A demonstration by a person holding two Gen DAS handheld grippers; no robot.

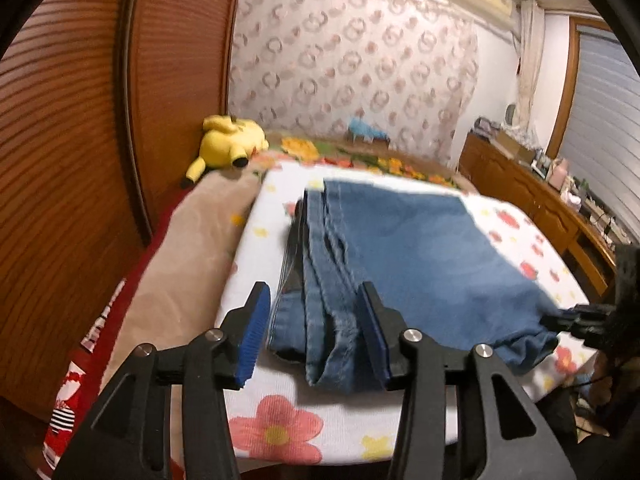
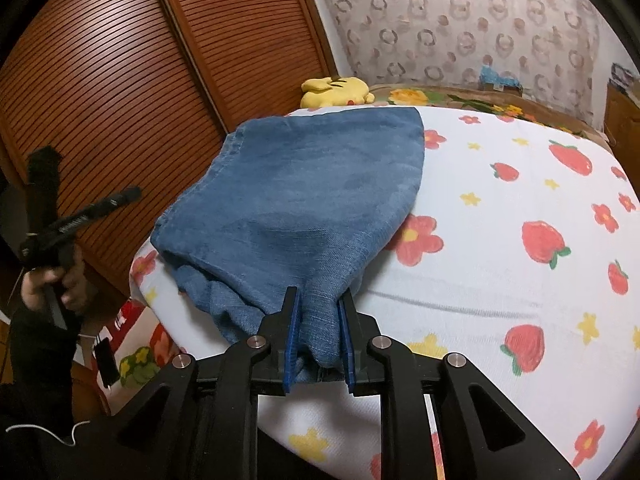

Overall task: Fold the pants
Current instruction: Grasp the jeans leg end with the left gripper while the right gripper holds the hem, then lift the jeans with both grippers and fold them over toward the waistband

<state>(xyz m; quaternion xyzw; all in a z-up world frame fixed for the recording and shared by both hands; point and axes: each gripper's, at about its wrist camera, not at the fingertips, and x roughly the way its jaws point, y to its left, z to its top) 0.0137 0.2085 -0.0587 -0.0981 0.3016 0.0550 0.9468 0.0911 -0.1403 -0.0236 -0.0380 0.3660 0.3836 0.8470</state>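
Folded blue denim pants [image 1: 416, 252] lie on a white flower-and-strawberry cloth [image 1: 280, 432]. My left gripper [image 1: 316, 320] is open, its blue-padded fingers standing either side of the pants' stacked near-left edge without pinching it. My right gripper [image 2: 319, 330] is shut on the near edge of the pants [image 2: 304, 196]. It also shows at the right of the left wrist view [image 1: 576, 318], clamped on the corner. The left gripper and the hand holding it show at the left of the right wrist view [image 2: 60, 240].
A yellow plush toy [image 1: 232, 142] lies at the far left by brown louvred wardrobe doors [image 1: 80, 120]. A beige blanket [image 1: 188, 256] runs along the left. A wooden dresser [image 1: 540, 200] with clutter stands at the right. A small blue object [image 2: 498, 78] lies at the far end.
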